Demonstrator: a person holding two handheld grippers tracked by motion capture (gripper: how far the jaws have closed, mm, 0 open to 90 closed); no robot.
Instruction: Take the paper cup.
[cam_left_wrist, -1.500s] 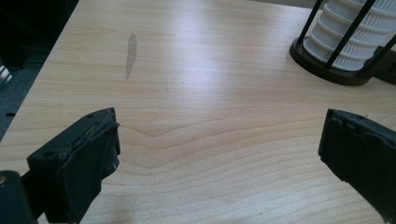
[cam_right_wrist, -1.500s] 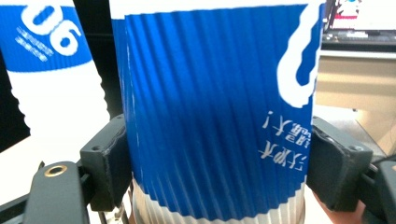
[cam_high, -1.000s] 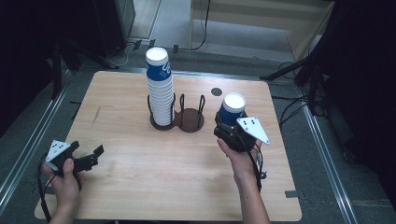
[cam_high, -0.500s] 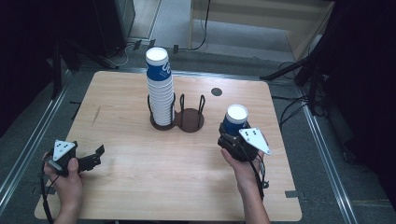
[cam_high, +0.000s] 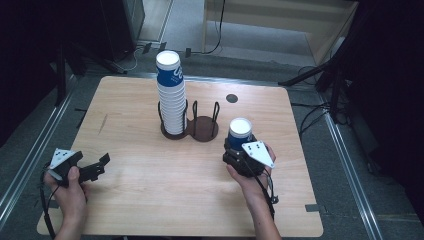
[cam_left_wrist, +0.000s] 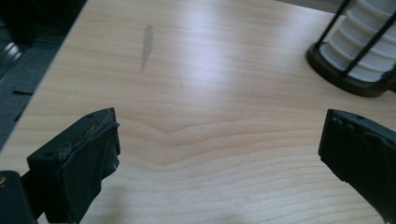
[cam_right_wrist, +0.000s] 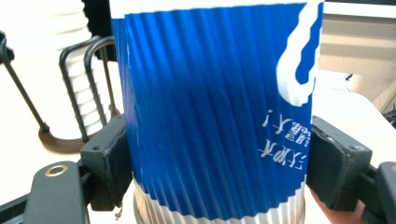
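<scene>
Blue cup clenched in right gripper fingers, cup stack and rack nearby — left gripper released

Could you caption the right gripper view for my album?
Right gripper clamped on an upside-down blue paper cup.

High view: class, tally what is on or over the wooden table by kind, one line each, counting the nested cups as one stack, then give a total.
Tongs: 2, the left tongs open over bare wood, the right tongs shut on a cup.
Single blue paper cup: 1.
Stack of blue paper cups: 1.
Wire cup holder with two rings: 1.
Total: 5.
</scene>
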